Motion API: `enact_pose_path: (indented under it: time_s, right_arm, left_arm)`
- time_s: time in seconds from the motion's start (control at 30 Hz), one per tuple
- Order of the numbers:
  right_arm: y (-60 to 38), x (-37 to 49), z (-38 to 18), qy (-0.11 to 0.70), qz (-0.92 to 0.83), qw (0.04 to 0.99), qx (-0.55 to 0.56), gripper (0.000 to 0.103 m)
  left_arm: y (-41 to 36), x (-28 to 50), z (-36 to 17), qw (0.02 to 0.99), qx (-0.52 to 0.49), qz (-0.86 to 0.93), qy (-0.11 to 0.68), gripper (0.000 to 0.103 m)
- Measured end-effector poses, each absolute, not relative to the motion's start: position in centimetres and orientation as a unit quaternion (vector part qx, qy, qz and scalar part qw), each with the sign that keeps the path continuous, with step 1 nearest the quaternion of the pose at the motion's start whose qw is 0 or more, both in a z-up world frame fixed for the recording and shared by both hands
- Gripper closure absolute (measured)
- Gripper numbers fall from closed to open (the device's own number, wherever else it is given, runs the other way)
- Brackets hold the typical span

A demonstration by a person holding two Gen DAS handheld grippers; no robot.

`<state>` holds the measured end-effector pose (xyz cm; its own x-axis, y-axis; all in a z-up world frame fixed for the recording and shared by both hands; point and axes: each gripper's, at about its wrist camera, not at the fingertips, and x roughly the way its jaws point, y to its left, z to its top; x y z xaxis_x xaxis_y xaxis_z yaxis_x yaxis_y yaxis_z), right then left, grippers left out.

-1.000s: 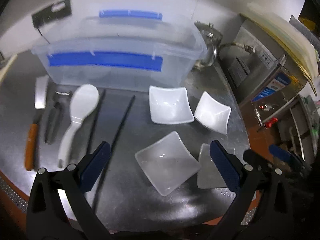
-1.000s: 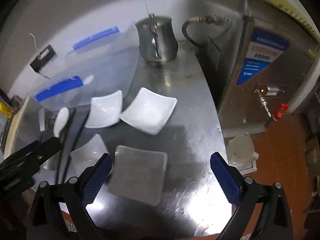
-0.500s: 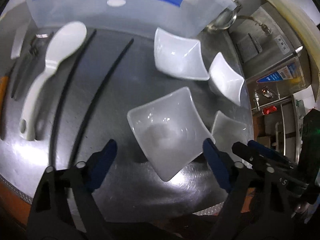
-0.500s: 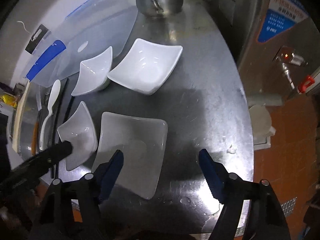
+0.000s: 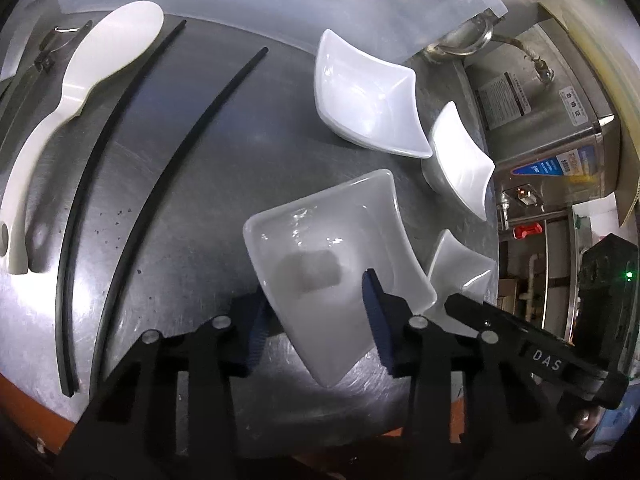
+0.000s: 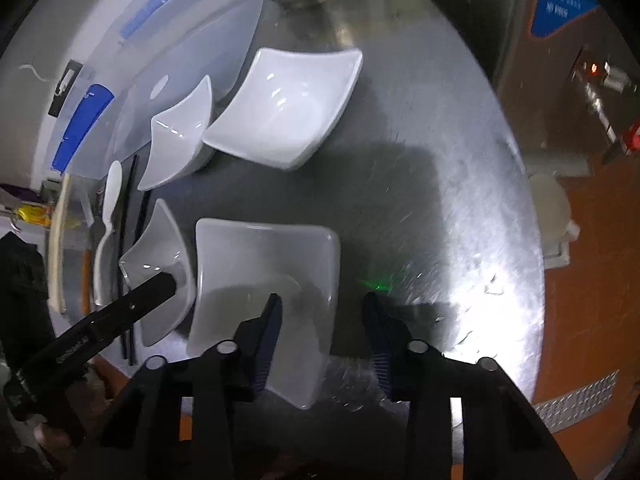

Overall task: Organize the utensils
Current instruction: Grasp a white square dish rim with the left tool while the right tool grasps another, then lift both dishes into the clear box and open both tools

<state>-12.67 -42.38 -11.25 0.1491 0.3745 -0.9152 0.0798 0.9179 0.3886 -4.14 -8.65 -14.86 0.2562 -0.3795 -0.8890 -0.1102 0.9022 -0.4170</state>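
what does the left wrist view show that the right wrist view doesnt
Only the left wrist view shows the whole white rice paddle and both full-length black chopsticks.

Only the right wrist view shows the bare steel table to the right of the dishes and the cup past its edge.

Both show the four square white dishes, each open gripper straddling one dish's rim: left gripper, right gripper.

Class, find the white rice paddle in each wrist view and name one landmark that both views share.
Left wrist view: the rice paddle lies at the far left, left of the two black chopsticks.
Right wrist view: the paddle is small at the left edge, again beside the chopsticks.
Shared landmark: the clear bin with blue handles, behind the dishes in both views.
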Motion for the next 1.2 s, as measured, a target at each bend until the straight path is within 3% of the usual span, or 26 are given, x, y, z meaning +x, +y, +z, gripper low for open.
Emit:
enact_pose_path:
  time_s: [0.07, 0.1, 0.23, 0.47, 0.9, 1.2]
  right_arm:
    - [-42.5, -12.7, -11.5, 0.648, 0.097, 0.732, 0.187, 0.085]
    - [-42.5, -12.6, -11.7, 0.65, 0.095, 0.728, 0.194, 0.087]
    - [-42.7, -12.6, -11.8, 0.649, 0.087, 0.726, 0.213, 0.09]
    - [-43.7, -13.0, -11.0, 0.639, 0.085, 0.723, 0.249, 0.096]
    - [-46.1, -13.8, -10.2, 0.63, 0.076, 0.698, 0.332, 0.096]
    - [-44.5, -11.1, 0.4, 0.535, 0.155, 0.75, 0.357, 0.096]
  left_arm:
    - [-8.5, -3.9, -15.0, 0.766, -0.204, -0.086, 0.604, 0.071]
    - [-8.6, -3.8, -15.1, 0.765, -0.204, -0.086, 0.605, 0.074]
    - [-8.2, -3.4, -15.3, 0.766, -0.196, -0.086, 0.606, 0.089]
    - [-6.8, -2.7, -15.4, 0.763, -0.209, -0.103, 0.603, 0.097]
    - [-5.5, -1.7, -13.2, 0.757, -0.184, -0.188, 0.599, 0.098]
    - [0.1, 0.9, -2.4, 0.803, -0.185, -0.239, 0.514, 0.098]
